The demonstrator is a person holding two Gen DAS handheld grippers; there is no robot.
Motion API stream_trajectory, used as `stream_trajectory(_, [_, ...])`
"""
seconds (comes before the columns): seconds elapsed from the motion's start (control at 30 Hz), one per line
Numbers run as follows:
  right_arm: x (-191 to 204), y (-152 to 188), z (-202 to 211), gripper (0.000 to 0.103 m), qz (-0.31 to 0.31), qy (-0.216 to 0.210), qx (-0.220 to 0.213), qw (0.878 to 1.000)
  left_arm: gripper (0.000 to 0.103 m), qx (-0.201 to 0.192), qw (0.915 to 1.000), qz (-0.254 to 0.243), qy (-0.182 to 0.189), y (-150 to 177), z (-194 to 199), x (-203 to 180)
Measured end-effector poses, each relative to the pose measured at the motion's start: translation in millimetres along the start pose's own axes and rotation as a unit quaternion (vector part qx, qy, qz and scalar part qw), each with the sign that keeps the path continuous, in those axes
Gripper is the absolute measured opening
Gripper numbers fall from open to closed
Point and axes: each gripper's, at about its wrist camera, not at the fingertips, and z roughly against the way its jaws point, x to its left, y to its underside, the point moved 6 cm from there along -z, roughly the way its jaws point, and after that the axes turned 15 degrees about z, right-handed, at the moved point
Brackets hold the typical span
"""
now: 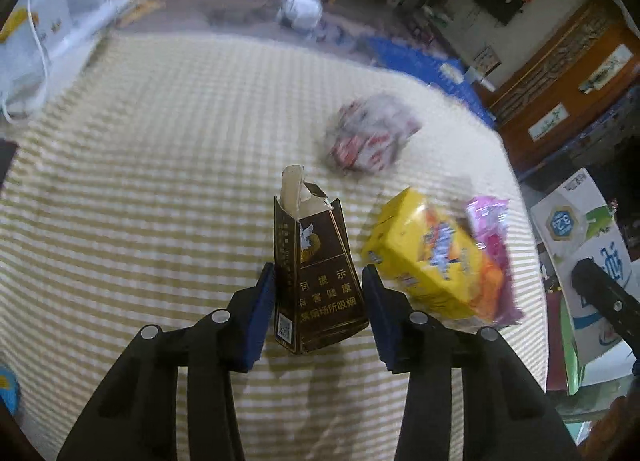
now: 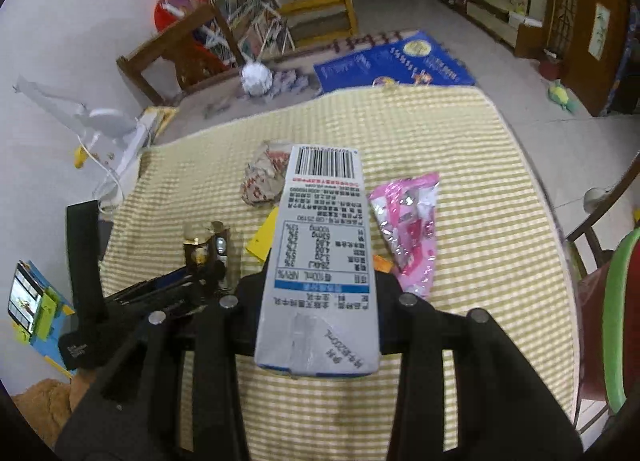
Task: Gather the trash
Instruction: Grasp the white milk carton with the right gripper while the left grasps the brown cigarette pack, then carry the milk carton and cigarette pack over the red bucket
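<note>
Left gripper (image 1: 320,297): brown cigarette pack (image 1: 316,281) clamped, frame centre. Right gripper (image 2: 320,301): milk carton (image 2: 320,261) clamped, frame centre. Risk: the torn, crushable pack could be dropped if squeezed unevenly.

Below me, a table (image 2: 460,189) under a yellow-and-cream striped cloth (image 2: 480,261). On it lie a crumpled paper wrapper (image 2: 262,177), a pink foil packet (image 2: 408,225) and a yellow box (image 1: 424,257).
</note>
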Motion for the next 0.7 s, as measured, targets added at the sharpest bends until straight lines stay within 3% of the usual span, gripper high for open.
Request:
stream_trajectory(0.33, [1,5,44,0.037,-0.009,0.004,-0.050,0.999,0.042,-0.084,0.9921,-0.082,0.045,11,84,-55])
stream_trajectory(0.7, [-12,18,70,0.037,-0.026,0.025,-0.073,0.997,0.042,-0.098,0.9847,-0.124,0.072,29,109,-88])
